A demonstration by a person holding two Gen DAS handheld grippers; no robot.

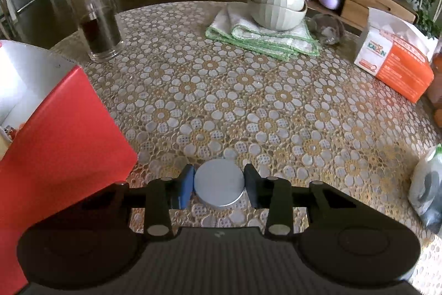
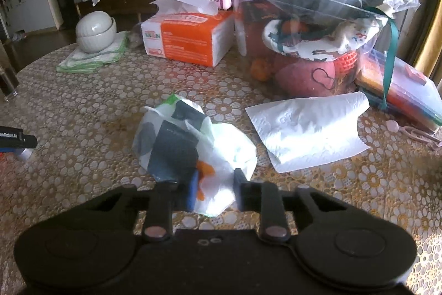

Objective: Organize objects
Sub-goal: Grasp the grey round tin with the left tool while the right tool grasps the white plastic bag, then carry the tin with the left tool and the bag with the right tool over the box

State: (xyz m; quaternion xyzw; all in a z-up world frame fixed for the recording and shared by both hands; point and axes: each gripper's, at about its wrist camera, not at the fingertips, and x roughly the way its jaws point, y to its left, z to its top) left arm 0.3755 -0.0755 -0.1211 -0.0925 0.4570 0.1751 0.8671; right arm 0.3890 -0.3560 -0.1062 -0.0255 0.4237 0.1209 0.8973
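Observation:
In the left wrist view my left gripper (image 1: 219, 184) is shut on a round silver lid (image 1: 219, 185), both pads touching its sides, low over the lace tablecloth (image 1: 248, 101). A red box (image 1: 63, 134) with a white open interior stands just to its left. In the right wrist view my right gripper (image 2: 215, 191) has its fingers on either side of the near end of a white plastic bag (image 2: 193, 145) with dark and orange contents; whether they pinch it is unclear. The left gripper's tip (image 2: 16, 140) shows at the left edge.
A glass jar with dark liquid (image 1: 96, 4), stacked bowls (image 1: 277, 3) on a green-edged cloth (image 1: 262, 38), an orange tissue box (image 2: 187, 38), a paper towel sheet (image 2: 309, 129), a large clear bag of items (image 2: 317, 18) and coloured folders (image 2: 408, 93) are on the table.

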